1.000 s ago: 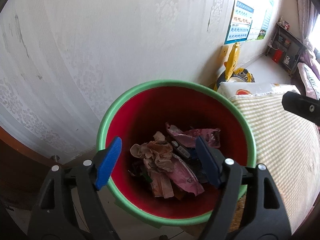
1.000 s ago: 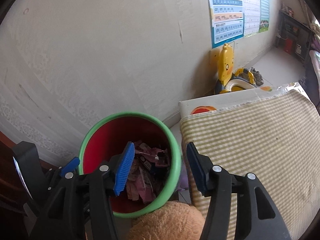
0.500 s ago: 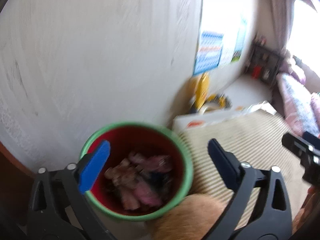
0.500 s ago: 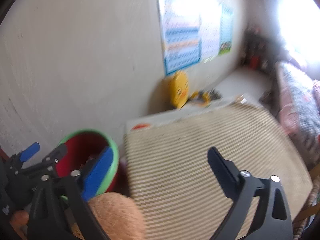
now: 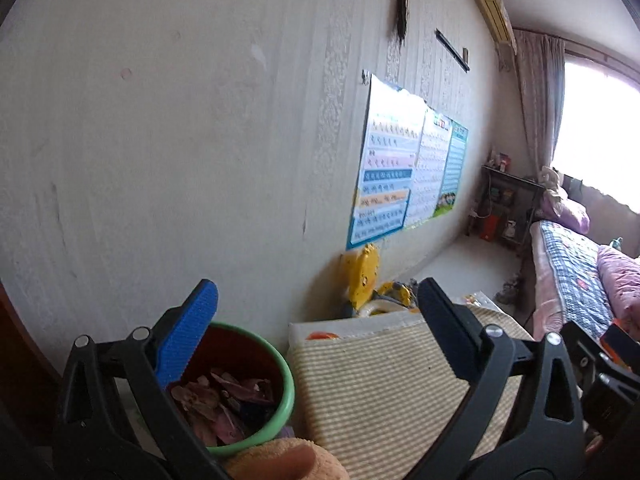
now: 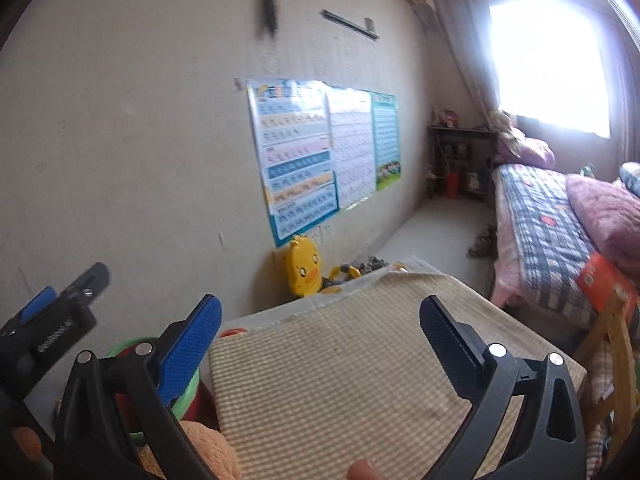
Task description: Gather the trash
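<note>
A red trash bin with a green rim (image 5: 288,380) stands on the floor by the wall, holding several crumpled pink and brown wrappers (image 5: 224,396). My left gripper (image 5: 316,312) is open and empty, raised above and behind the bin. My right gripper (image 6: 320,324) is open and empty over the striped mat (image 6: 340,380). Only a sliver of the bin's rim (image 6: 188,392) shows behind the right gripper's left finger. The left gripper also shows at the left edge of the right wrist view (image 6: 52,320).
A beige striped mat (image 5: 380,380) covers a low surface right of the bin. An orange plush thing (image 5: 280,460) lies at the bottom edge. A yellow duck potty (image 6: 304,268) stands by the wall with posters (image 6: 304,152). A bed (image 6: 560,232) is at right.
Both grippers have pulled up and back from the bin and tilted toward the room. The bin has dropped to the lower left of both views. Both jaws opened wider.
</note>
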A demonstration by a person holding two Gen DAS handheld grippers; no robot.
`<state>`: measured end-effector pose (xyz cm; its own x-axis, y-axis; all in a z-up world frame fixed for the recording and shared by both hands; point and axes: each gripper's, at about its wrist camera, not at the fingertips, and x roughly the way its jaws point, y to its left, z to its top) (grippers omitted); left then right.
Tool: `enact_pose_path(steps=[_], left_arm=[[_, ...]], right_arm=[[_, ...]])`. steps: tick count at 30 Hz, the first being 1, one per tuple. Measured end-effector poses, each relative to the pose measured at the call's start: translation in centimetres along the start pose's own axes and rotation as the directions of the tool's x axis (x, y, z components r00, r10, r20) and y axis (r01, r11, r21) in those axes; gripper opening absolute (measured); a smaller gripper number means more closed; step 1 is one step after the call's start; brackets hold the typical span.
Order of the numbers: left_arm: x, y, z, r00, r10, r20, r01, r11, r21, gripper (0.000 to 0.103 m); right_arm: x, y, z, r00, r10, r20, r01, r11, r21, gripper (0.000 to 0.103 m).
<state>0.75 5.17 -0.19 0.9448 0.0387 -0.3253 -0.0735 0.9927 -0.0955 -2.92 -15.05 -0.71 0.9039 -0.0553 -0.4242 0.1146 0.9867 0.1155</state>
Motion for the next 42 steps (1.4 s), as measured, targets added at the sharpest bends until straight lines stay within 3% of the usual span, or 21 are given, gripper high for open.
enact_pose_path(steps=[14, 42], left_arm=[[-0.8, -1.8, -0.7, 0.999, 0.022, -0.044, -0.018, 0.996, 0.085, 0.098], [0.7, -1.1, -1.6, 0.991, 0.062, -0.115, -0.050, 0.994, 0.102, 0.098]], right_arm=[[0.0, -0.1, -1.3, 0.999, -0.017, -0.042, 0.016, 1.000, -0.020, 0.096], [0.7, 0.7, -2.1, 0.996, -0.017, -0.089, 0.015, 1.000, -0.022, 0.096]])
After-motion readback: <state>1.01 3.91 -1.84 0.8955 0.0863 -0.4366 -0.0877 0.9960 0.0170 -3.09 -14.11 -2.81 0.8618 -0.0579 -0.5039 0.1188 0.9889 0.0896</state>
